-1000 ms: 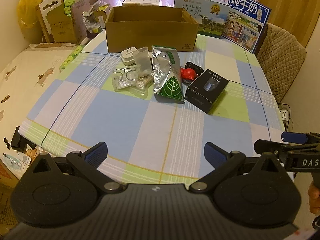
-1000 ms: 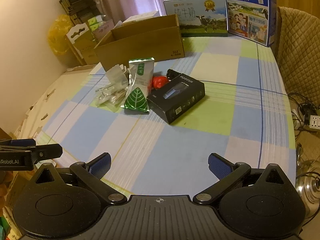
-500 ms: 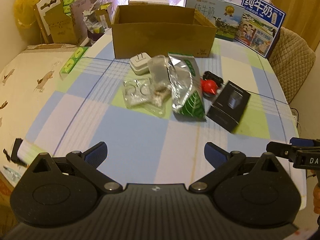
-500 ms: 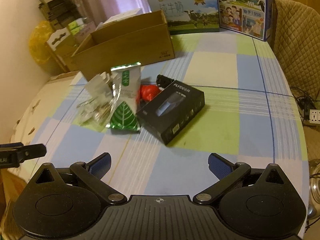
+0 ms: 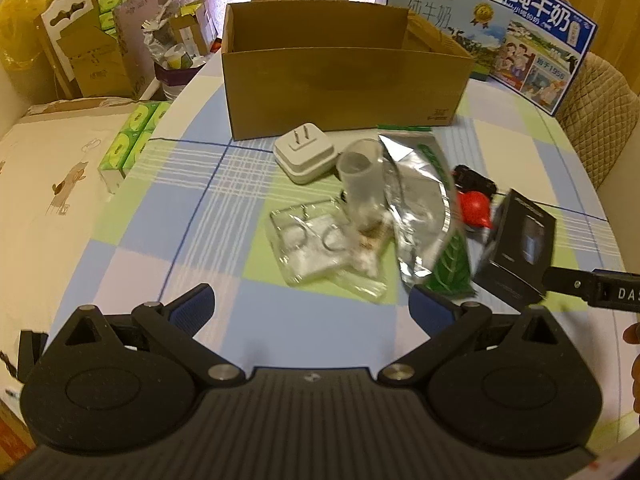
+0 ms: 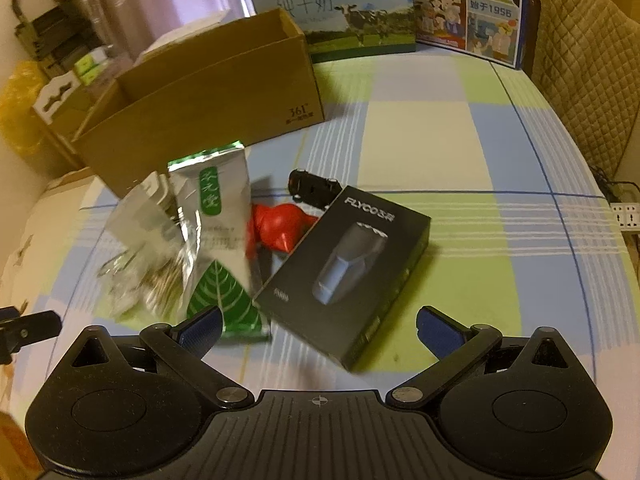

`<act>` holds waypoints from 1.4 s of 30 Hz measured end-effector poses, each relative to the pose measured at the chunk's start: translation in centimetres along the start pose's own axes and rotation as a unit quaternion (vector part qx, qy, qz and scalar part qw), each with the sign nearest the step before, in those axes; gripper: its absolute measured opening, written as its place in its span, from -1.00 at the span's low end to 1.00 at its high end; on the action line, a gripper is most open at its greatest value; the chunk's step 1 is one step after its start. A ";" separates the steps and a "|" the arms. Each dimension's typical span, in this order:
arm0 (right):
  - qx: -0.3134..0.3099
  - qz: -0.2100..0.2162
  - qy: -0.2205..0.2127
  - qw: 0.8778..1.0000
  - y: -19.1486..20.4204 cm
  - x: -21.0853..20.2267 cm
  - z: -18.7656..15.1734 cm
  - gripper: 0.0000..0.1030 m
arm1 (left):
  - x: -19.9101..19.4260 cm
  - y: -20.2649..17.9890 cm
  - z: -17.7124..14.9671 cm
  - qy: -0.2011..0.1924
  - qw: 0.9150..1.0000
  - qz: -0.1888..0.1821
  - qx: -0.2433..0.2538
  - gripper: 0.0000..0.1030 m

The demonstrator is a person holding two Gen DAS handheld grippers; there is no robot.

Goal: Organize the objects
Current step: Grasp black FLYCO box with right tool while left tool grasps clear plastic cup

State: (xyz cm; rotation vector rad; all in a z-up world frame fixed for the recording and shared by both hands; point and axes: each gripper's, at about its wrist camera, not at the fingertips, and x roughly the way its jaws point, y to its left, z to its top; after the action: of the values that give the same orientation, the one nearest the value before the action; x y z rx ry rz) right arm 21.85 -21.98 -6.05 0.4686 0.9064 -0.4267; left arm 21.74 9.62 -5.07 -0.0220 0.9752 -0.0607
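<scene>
Left wrist view: the left gripper is held wide open, empty, low before the clear packets; the right gripper is likewise spread, empty, by the black box

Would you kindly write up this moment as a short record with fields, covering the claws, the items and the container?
left claw: open, empty, low over the table near the clear packets
right claw: open, empty, just short of the black box
container: open cardboard box, at the far side of the pile
loose items: white plug adapter, clear packets, silver-green pouch, red item, black box
surface: checked tablecloth
items inside container: none visible
</scene>
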 end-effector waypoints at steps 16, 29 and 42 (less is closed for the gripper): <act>0.068 -0.109 0.035 0.991 1.4 6.3 2.2 0.94 | 4.9 2.6 4.8 0.008 0.998 -0.030 0.053 0.98; 0.067 -0.100 0.044 0.992 -2.2 4.7 -0.1 0.55 | 7.5 1.0 7.2 0.004 0.987 -0.104 0.123 0.88; 0.068 -0.092 0.032 0.993 -5.0 2.8 0.5 0.56 | 10.6 -2.0 9.1 0.017 0.974 -0.144 0.172 0.07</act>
State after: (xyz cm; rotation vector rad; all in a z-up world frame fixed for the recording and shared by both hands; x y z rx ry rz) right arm 21.05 -26.83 -9.12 0.5283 0.9903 -0.6485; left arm 35.10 6.90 -8.62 0.1573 0.9800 -0.4968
